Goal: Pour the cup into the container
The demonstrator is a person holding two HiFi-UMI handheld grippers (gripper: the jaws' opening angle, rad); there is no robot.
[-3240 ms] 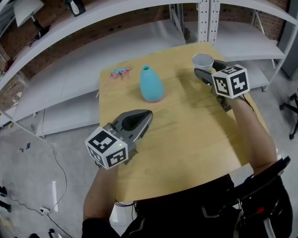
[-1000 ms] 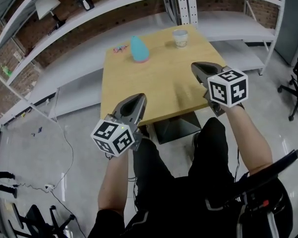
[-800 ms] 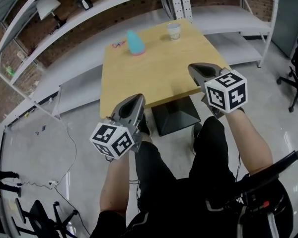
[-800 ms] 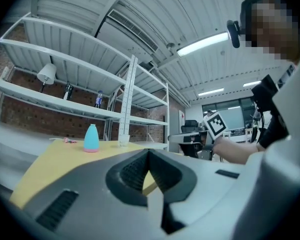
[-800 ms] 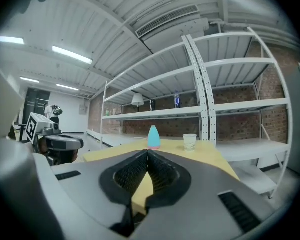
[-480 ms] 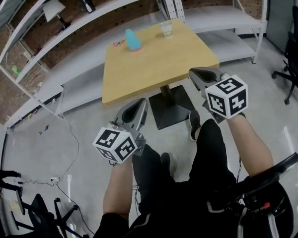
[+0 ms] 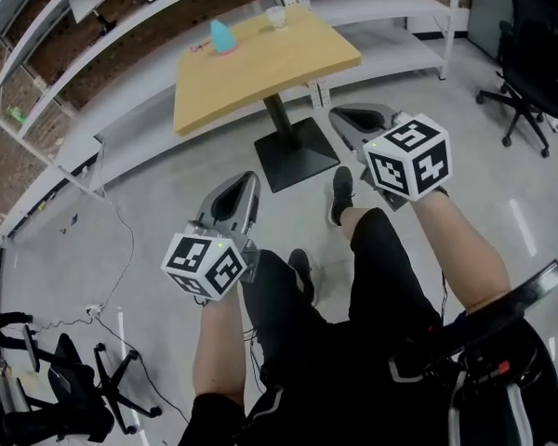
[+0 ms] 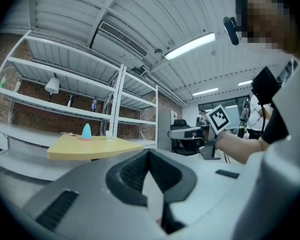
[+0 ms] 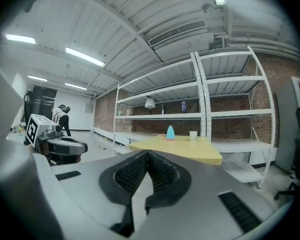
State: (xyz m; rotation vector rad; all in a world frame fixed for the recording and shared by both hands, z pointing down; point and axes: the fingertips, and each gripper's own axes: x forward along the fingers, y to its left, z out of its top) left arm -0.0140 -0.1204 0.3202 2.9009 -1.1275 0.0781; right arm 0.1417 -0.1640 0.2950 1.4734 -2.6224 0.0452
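Note:
The white cup [image 7: 276, 15] and the blue vase-shaped container [image 7: 221, 35] stand at the far end of the wooden table [image 7: 260, 59], well away from me. Both grippers hang over the floor in front of the person's legs, short of the table. My left gripper [image 7: 245, 177] is shut with nothing in it. My right gripper [image 7: 339, 116] is also shut and empty. In the left gripper view the container [image 8: 86, 131] and cup [image 8: 108, 133] are tiny beyond the closed jaw tips [image 8: 149, 151]. The right gripper view shows the container [image 9: 170, 132] and cup [image 9: 192, 135] above its tips [image 9: 147, 153].
The table's black pedestal base [image 7: 293, 151] stands on the grey floor between me and the tabletop. White shelving [image 7: 93, 82] runs behind the table. A black office chair [image 7: 530, 26] is at the right, another chair [image 7: 74, 388] and a cable at the lower left.
Both grippers and the person have drawn back from the table, which now lies much farther off and smaller. The cup and container stay where they were on it.

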